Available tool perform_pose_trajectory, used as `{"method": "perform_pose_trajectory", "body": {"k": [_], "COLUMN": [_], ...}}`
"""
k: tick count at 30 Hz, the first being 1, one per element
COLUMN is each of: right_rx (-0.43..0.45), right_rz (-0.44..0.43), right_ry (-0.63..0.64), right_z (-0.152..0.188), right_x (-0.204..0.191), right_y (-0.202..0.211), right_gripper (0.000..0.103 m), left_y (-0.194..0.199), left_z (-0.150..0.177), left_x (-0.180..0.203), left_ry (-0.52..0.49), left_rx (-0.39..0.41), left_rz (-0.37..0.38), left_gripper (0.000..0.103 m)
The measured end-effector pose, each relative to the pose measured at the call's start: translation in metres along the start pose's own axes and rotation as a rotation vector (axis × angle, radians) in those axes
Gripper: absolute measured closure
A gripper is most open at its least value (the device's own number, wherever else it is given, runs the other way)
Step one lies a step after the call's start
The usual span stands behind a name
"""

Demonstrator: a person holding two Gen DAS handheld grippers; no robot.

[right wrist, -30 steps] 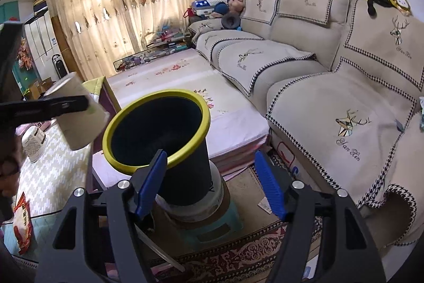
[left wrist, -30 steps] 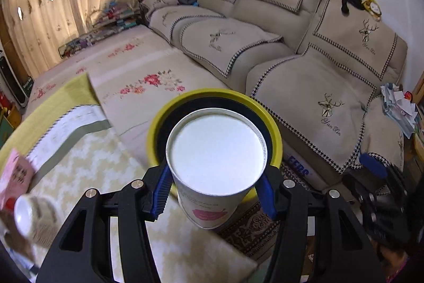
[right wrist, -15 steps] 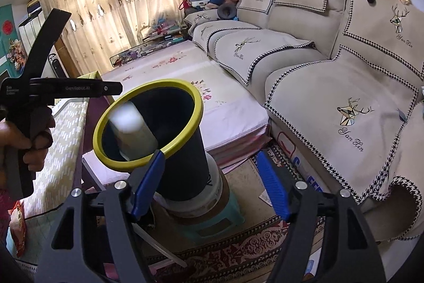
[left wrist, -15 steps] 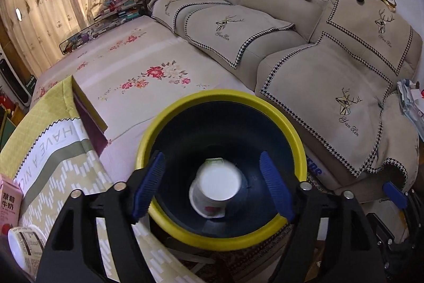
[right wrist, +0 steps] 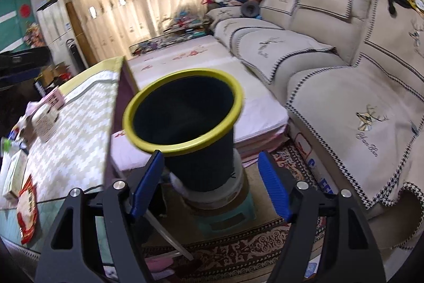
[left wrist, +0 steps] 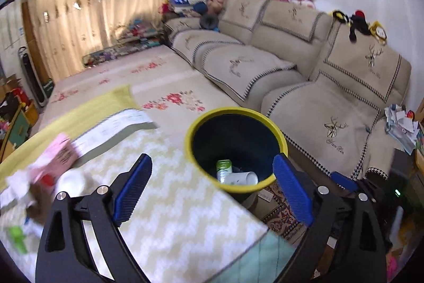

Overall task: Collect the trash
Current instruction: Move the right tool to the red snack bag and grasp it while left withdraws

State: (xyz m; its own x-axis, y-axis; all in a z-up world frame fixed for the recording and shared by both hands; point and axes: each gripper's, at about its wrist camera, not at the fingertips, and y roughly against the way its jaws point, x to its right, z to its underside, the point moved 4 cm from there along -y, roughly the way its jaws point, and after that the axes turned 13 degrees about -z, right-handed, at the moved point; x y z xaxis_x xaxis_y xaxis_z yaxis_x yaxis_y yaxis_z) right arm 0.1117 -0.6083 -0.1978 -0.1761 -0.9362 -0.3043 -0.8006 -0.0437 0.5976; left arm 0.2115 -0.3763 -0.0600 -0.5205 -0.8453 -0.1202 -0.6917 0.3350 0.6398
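Daylight glows through the far curtains [left wrist: 106, 4], lighting the room evenly. Fisheye bending curves the edges, corners are black, and clutter on the near-left surface [left wrist: 172, 203] is motion-blurred.

Yellow-rimmed dark bin [left wrist: 275, 133], zigzag cream tablecloth [left wrist: 180, 206] (blue-padded black claws).

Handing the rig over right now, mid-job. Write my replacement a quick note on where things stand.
Left gripper: open, empty, above the table edge beside the bin.
Right gripper: open, empty, pointed at the bin from lower down.
Yellow-rimmed bin: on a stool off the table's end.
Done: paper cup lies on its side in the bin next to a green-capped bottle.
Left: a pink carton, a white cup, a red snack bag and other blurred clutter at the table's far side.
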Motion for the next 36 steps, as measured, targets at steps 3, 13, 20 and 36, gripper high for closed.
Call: {"method": "perform_pose_trajectory", "body": {"k": [3, 13, 20, 36], "right_rx": [-0.016, -0.108, -0.19, -0.317], "right_rz": [-0.031, -0.244, -0.424, -0.421], "right_ry": [0.035, 0.209, 0.321, 0.498], "right_z": [0.004, 0.025, 0.047, 0.091], "right_x": [-0.02, -0.123, -0.199, -0.259], "right_y": [-0.002, -0.008, -0.008, -0.035], "right_gripper": [0.033, 0.033, 0.032, 0.022], "left_y": [0.037, 0.134, 0.176, 0.198], "left_z": [0.021, 0.108, 0.173, 0.213], "left_x": [-0.033, -0.15, -0.212, -0.235], "left_ry": [0.048, 0.226, 0.354, 0.453], "left_rx": [0.033, 0.07, 0.037, 0.028], "left_rz": [-0.041, -0.236, -0.329, -0.356], "left_gripper": [0.01, 0.007, 0.006, 0.006]}}
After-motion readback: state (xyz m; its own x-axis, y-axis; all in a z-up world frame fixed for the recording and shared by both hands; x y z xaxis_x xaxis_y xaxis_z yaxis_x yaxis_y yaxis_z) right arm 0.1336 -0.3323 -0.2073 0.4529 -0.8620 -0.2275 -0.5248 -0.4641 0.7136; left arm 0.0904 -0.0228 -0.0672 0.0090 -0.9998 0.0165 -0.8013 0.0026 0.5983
